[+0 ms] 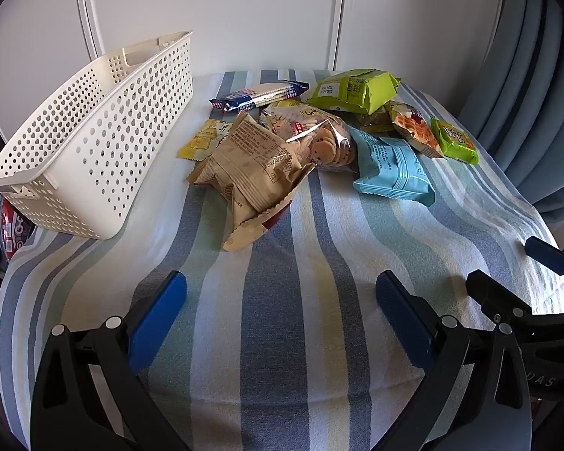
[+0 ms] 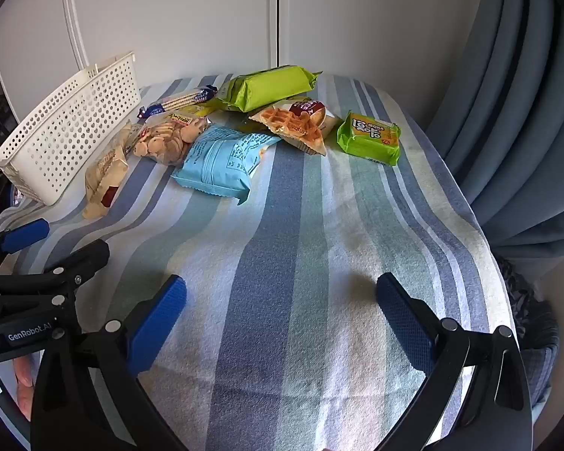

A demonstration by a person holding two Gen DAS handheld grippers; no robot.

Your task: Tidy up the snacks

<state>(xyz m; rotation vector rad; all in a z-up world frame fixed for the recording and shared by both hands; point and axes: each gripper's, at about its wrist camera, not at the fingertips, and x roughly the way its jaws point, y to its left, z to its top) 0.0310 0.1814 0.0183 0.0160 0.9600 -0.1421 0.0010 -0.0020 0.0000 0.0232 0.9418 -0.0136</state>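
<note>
Striped tablecloth [image 2: 282, 263] bare nearside, snacks [image 1: 319, 139] far, basket [image 1: 94, 143] left edge

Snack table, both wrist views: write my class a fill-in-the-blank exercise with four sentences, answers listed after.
1. The perforated white basket holds ____ snacks.
2. The tablecloth has a ____ pattern.
3. The waffle packet lies between the small green packet and the ____ packet.
4. The left gripper and right gripper are both ____.

Answers: no; striped; light blue; open

Basket [image 1: 94, 143] left on the cloth [image 1: 282, 300], snack packets [image 1: 319, 135] heaped just right.
</note>
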